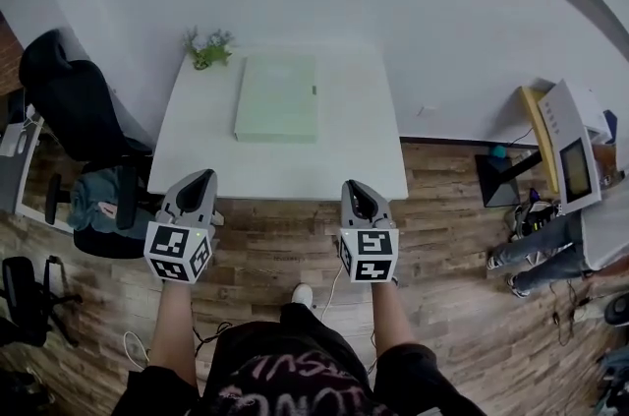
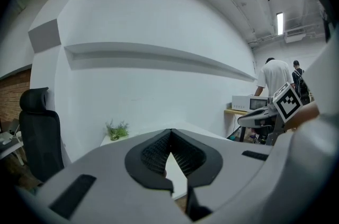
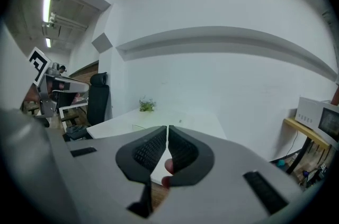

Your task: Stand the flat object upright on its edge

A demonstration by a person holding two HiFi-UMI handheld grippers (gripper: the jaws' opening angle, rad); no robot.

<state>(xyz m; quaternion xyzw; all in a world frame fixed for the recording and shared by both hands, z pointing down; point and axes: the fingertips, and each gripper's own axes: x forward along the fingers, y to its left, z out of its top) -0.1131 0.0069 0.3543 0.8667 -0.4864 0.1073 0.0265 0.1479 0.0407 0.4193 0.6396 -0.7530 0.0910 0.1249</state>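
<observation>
Flat object [image 1: 276,97] lies flat in head view — gripper views alone show left gripper [image 2: 169,131] and right gripper [image 3: 167,127] closed, empty.

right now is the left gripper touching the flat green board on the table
Apart. The head view shows the left gripper at the near edge of the table, with bare white tabletop between its tips and the green board.

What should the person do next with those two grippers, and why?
Probably reach both forward over the table toward the flat object. The left gripper and right gripper are shut, empty and short of the table's near edge. The pale green flat object lies flat further in, untouched, so nothing can be tipped onto its edge from here.
</observation>
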